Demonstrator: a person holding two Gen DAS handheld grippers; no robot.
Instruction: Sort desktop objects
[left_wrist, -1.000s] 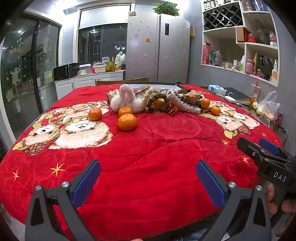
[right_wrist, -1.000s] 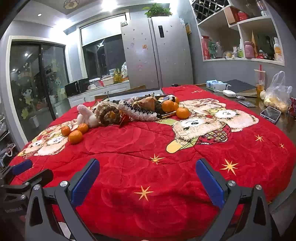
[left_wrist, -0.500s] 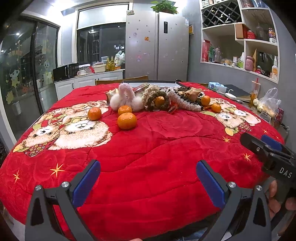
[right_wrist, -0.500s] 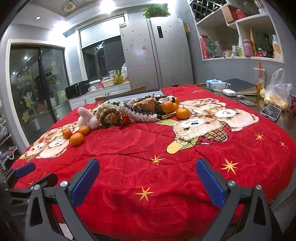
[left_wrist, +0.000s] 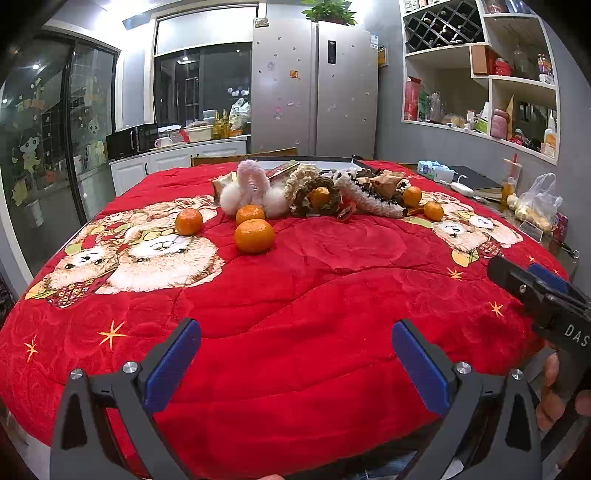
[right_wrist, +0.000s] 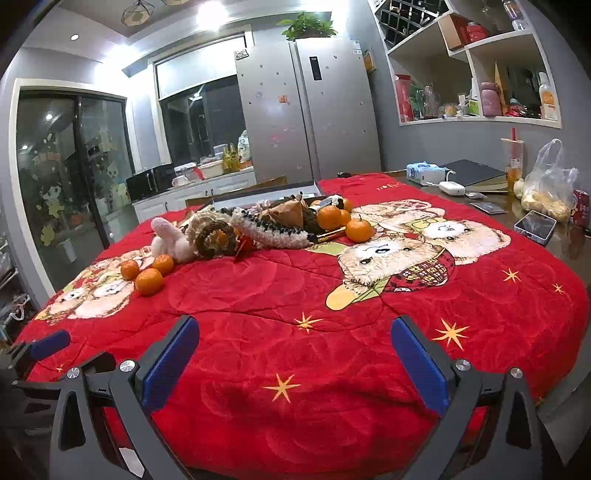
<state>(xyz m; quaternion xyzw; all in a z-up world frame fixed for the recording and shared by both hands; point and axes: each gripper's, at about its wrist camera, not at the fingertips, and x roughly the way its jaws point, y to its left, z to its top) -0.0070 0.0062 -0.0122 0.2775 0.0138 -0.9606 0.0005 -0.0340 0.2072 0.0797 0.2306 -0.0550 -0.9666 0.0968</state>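
Observation:
A red blanket (left_wrist: 295, 295) covers the table. Three tangerines (left_wrist: 254, 235) lie left of centre, far ahead of my open, empty left gripper (left_wrist: 295, 363). Behind them sit white fluffy earmuffs (left_wrist: 249, 188), knitted scrunchies (left_wrist: 317, 192) and a fuzzy headband (left_wrist: 369, 201), with more tangerines (left_wrist: 433, 210) at the right. In the right wrist view the same pile (right_wrist: 258, 230) and tangerines (right_wrist: 358, 229) lie far ahead of my open, empty right gripper (right_wrist: 295, 363), which hovers over the near edge.
A flat tray (right_wrist: 266, 192) stands behind the pile. A phone (right_wrist: 535, 225), a plastic bag (right_wrist: 550, 184), a drink cup (right_wrist: 511, 158), a tissue pack (right_wrist: 424, 171) and a notebook (right_wrist: 472, 175) sit on bare table at the right. The right gripper shows in the left wrist view (left_wrist: 543, 295).
Both grippers have pulled back and risen slightly; the objects look a little farther and lower in view. Nothing on the table has moved.

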